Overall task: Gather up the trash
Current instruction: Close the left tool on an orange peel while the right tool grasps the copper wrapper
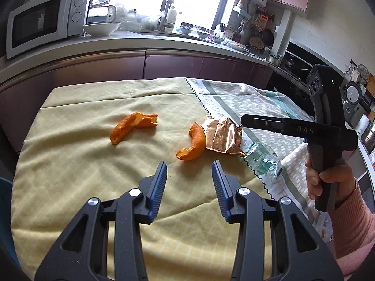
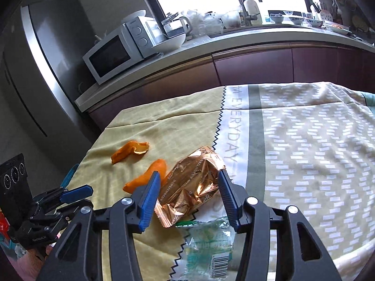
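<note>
Left wrist view, far peel: orange peel (image 1: 133,126) lies on the yellow cloth (image 1: 82,164), left of the other scraps.
Near peel: second orange peel (image 1: 193,145) curls just ahead of the left gripper (image 1: 189,173), touching the wrapper's edge.
Left gripper fingers: spread apart, holding nothing, above the cloth.
Gold wrapper: crumpled gold wrapper (image 2: 194,185) sits at the zigzag seam, between the right gripper's fingers.
Right gripper: right gripper (image 2: 188,192) has its fingers wide apart on either side of the wrapper, not clamped.
Clear wrapper: clear plastic wrapper (image 2: 208,245) lies just below the gold one.
</note>
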A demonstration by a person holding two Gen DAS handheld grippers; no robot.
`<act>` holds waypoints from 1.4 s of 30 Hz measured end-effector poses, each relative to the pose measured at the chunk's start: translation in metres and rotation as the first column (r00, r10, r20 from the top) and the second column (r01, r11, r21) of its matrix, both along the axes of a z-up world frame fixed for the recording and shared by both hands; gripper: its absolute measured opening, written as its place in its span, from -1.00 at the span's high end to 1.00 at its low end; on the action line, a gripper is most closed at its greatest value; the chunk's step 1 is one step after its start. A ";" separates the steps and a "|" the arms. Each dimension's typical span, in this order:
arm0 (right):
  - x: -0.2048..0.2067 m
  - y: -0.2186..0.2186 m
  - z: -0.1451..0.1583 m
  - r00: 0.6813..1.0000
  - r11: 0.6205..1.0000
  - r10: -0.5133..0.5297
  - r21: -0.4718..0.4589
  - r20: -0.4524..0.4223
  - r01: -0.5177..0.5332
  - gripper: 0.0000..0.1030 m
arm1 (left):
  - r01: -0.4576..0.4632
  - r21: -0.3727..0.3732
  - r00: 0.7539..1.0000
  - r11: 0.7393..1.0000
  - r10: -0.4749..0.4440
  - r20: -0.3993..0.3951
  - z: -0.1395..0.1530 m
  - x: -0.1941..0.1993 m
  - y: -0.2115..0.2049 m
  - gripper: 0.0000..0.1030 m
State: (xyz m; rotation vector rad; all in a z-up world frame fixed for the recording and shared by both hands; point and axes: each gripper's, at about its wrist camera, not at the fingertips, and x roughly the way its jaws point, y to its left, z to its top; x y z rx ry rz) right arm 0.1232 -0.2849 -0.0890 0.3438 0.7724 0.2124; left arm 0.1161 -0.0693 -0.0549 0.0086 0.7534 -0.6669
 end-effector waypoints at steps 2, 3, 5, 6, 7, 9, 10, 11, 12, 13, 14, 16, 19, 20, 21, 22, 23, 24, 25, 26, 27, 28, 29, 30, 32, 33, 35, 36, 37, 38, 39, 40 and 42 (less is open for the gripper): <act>0.007 -0.003 -0.006 1.000 1.000 0.004 0.005 -0.024 -0.004 -0.03 | -0.002 0.020 1.000 1.000 0.002 -0.013 -0.005 0.008 -0.011 0.23; 0.010 -0.005 -0.009 0.999 1.000 0.002 0.009 -0.034 -0.001 -0.03 | -0.001 0.025 1.000 1.000 0.001 -0.018 -0.006 0.012 -0.015 0.23; 0.015 -0.007 -0.015 0.999 1.000 0.006 0.019 -0.053 -0.005 -0.11 | -0.003 0.032 1.000 0.999 0.004 -0.027 -0.009 0.019 -0.021 0.23; 0.017 -0.006 -0.017 0.998 1.000 0.013 0.024 -0.066 -0.012 -0.14 | -0.003 0.033 0.999 0.999 0.004 -0.035 -0.010 0.022 -0.023 0.23; 0.019 -0.006 -0.019 0.997 1.000 0.016 0.027 -0.072 -0.014 -0.15 | -0.003 0.036 0.999 0.999 0.004 -0.038 -0.011 0.025 -0.026 0.23; 0.021 -0.006 -0.020 0.997 0.999 0.019 0.032 -0.072 -0.017 -0.15 | 0.006 0.043 0.999 0.999 -0.004 -0.040 -0.011 0.029 -0.031 0.23; 0.022 -0.006 -0.021 0.997 0.999 0.024 0.033 -0.075 -0.021 -0.16 | 0.011 0.048 0.999 0.999 -0.009 -0.044 -0.012 0.032 -0.034 0.23; 0.023 -0.006 -0.021 0.997 0.999 0.022 0.029 -0.080 -0.020 -0.16 | 0.020 0.052 0.999 0.998 -0.017 -0.048 -0.013 0.034 -0.036 0.23; 0.024 -0.006 -0.023 0.996 0.999 0.026 0.029 -0.088 -0.023 -0.17 | 0.027 0.057 0.998 0.998 -0.024 -0.055 -0.014 0.037 -0.039 0.23; 0.025 -0.005 -0.025 0.995 0.999 0.032 0.034 -0.096 -0.029 -0.17 | 0.026 0.064 0.998 0.998 -0.023 -0.059 -0.016 0.039 -0.041 0.23; 0.025 -0.004 -0.027 0.994 0.999 0.034 0.030 -0.102 -0.031 -0.17 | 0.031 0.069 0.997 0.997 -0.027 -0.066 -0.017 0.041 -0.043 0.26; 0.024 -0.001 -0.027 0.995 0.999 0.036 0.006 -0.095 -0.035 -0.17 | 0.035 0.080 0.996 0.996 -0.029 -0.079 -0.022 0.044 -0.046 0.26; 0.024 0.000 -0.027 0.995 0.999 0.040 0.000 -0.092 -0.040 -0.06 | 0.037 0.084 0.995 0.996 -0.029 -0.093 -0.024 0.047 -0.047 0.39; 0.024 0.000 -0.028 0.995 0.999 0.043 0.003 -0.094 -0.042 -0.01 | 0.035 0.086 0.995 0.996 -0.027 -0.095 -0.025 0.048 -0.047 0.50; 0.023 0.000 -0.028 0.995 0.999 0.044 0.005 -0.092 -0.044 0.00 | 0.034 0.087 0.995 0.996 -0.026 -0.097 -0.025 0.049 -0.048 0.55; 0.024 -0.001 -0.028 0.995 0.999 0.047 0.009 -0.092 -0.046 0.08 | 0.034 0.088 0.995 0.996 -0.025 -0.101 -0.026 0.050 -0.048 0.56; 0.023 -0.001 -0.028 0.995 0.999 0.049 0.013 -0.092 -0.048 0.08 | 0.035 0.089 0.995 0.995 -0.026 -0.101 -0.027 0.050 -0.048 0.59; 0.023 -0.002 -0.028 0.995 0.999 0.050 0.014 -0.090 -0.049 0.11 | 0.034 0.090 0.995 0.995 -0.026 -0.099 -0.026 0.049 -0.048 0.63; 0.023 -0.002 -0.028 0.995 0.999 0.053 0.017 -0.088 -0.052 0.15 | 0.034 0.092 0.995 0.995 -0.025 -0.095 -0.026 0.048 -0.048 0.65; 0.022 -0.001 -0.027 0.994 0.998 0.059 0.023 -0.087 -0.057 0.19 | 0.032 0.093 0.996 0.995 -0.024 -0.091 -0.025 0.047 -0.048 0.71; 0.021 -0.001 -0.027 0.994 0.998 0.065 0.027 -0.086 -0.063 0.22 | 0.035 0.088 0.996 0.995 -0.027 -0.090 -0.025 0.046 -0.047 0.78; 0.020 0.000 -0.026 0.994 0.997 0.069 0.030 -0.083 -0.067 0.24 | 0.034 0.084 0.996 0.996 -0.026 -0.089 -0.024 0.045 -0.046 0.82; 0.019 0.001 -0.025 0.994 0.997 0.075 0.035 -0.078 -0.072 0.27 | 0.031 0.083 0.996 0.996 -0.024 -0.084 -0.023 0.043 -0.046 0.85; 0.019 0.001 -0.024 0.994 0.996 0.081 0.043 -0.074 -0.078 0.28 | 0.029 0.082 0.997 0.996 -0.023 -0.080 -0.023 0.042 -0.045 0.87; 0.016 0.002 -0.021 0.995 0.995 0.085 0.052 -0.062 -0.081 0.31 | 0.023 0.080 0.997 0.997 -0.017 -0.075 -0.021 0.039 -0.044 0.87; 0.015 0.002 -0.020 0.995 0.995 0.088 0.060 -0.055 -0.084 0.32 | 0.023 0.076 0.997 0.997 -0.017 -0.073 -0.020 0.038 -0.042 0.87; 0.013 0.003 -0.015 0.995 0.993 0.094 0.081 -0.041 -0.090 0.43 | 0.017 0.068 0.998 0.998 -0.013 -0.066 -0.017 0.035 -0.039 0.88; 0.012 0.003 -0.014 0.995 0.992 0.098 0.088 -0.035 -0.094 0.77 | 0.015 0.063 0.998 0.998 -0.011 -0.063 -0.015 0.033 -0.037 0.88; 0.012 0.003 -0.013 0.994 0.990 0.103 0.098 -0.037 -0.099 0.95 | 0.012 0.057 0.998 0.998 -0.009 -0.059 -0.013 0.031 -0.034 0.88; 0.011 0.003 -0.011 0.994 0.989 0.107 0.106 -0.031 -0.103 0.96 | 0.009 0.055 0.999 0.998 -0.006 -0.052 -0.011 0.029 -0.032 0.88; 0.011 0.005 -0.010 0.994 0.989 0.110 0.104 -0.030 -0.106 0.96 | 0.007 0.053 0.999 0.999 -0.005 -0.046 -0.009 0.027 -0.030 0.88; 0.010 0.005 -0.010 0.994 0.989 0.109 0.103 -0.030 -0.106 0.96 | 0.005 0.053 0.999 0.999 -0.003 -0.040 -0.007 0.024 -0.027 0.88; 0.009 0.006 -0.011 0.994 0.990 0.102 0.105 -0.032 -0.098 0.94 | 0.002 0.050 0.999 0.999 -0.001 -0.033 -0.005 0.019 -0.022 0.88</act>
